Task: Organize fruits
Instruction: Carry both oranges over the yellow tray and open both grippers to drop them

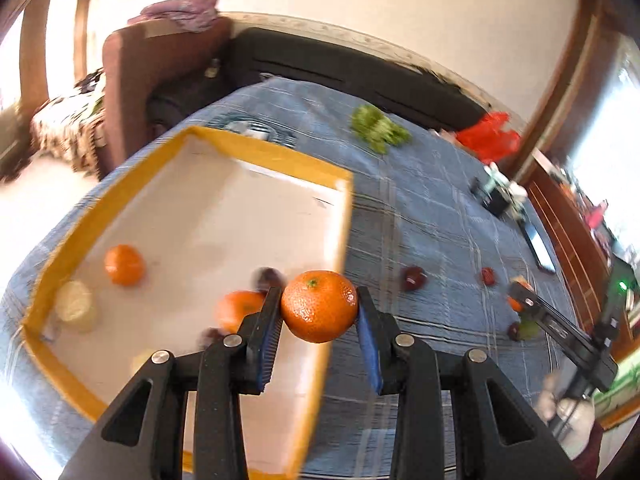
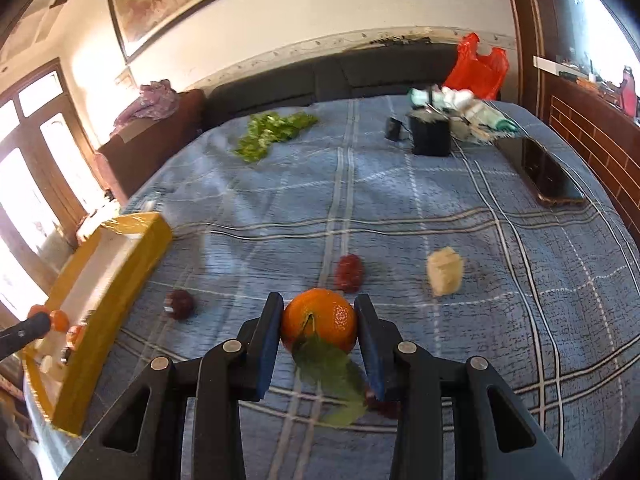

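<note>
My left gripper is shut on an orange and holds it above the right rim of a yellow-edged box. Inside the box lie two more oranges, a pale yellow fruit and dark small fruits. My right gripper is shut on a leafy orange above the blue plaid cloth. Dark red fruits and a pale yellow fruit piece lie on the cloth ahead of it. The box stands at its left.
Green leafy vegetables, a black box, a phone, a red plastic bag and white wrappers lie at the far side. A black sofa back borders the far edge. A wooden frame stands at the right.
</note>
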The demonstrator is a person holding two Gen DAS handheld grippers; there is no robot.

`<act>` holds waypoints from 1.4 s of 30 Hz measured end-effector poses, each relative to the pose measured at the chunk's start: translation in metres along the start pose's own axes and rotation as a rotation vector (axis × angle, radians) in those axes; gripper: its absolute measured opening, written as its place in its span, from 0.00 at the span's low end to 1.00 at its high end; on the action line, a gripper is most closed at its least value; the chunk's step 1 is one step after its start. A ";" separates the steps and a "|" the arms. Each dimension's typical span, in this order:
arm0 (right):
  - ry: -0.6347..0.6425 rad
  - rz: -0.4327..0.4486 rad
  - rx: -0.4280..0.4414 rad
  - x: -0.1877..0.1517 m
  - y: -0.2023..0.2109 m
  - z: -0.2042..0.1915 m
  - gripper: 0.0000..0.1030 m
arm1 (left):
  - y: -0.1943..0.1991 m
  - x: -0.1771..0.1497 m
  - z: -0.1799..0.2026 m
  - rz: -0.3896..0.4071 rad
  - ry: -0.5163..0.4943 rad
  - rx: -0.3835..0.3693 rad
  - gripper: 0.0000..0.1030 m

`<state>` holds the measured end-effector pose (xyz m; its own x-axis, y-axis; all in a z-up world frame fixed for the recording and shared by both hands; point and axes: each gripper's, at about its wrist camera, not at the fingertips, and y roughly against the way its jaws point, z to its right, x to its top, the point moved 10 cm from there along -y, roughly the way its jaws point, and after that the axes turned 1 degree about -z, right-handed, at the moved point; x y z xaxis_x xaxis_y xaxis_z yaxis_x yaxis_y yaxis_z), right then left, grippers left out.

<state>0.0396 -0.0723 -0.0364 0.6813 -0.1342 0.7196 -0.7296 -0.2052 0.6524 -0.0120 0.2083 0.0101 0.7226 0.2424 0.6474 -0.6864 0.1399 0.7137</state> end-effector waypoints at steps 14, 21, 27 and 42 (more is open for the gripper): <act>0.241 -0.138 0.375 -0.037 0.016 -0.218 0.40 | 0.002 0.024 -0.113 0.002 0.093 0.155 0.34; 0.368 -0.260 0.418 -0.085 -0.011 -0.283 0.40 | -0.026 0.019 -0.124 -0.060 0.087 0.142 0.34; 0.479 -0.300 0.397 -0.112 -0.030 -0.311 0.40 | -0.033 0.023 -0.116 -0.051 0.063 0.111 0.34; 0.607 -0.186 0.352 -0.112 -0.023 -0.326 0.40 | -0.027 0.033 -0.117 -0.055 0.101 0.106 0.46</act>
<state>-0.0390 0.2635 -0.0544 0.5637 0.4742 0.6763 -0.4728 -0.4861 0.7349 0.0200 0.3249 -0.0192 0.7433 0.3333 0.5801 -0.6294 0.0545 0.7752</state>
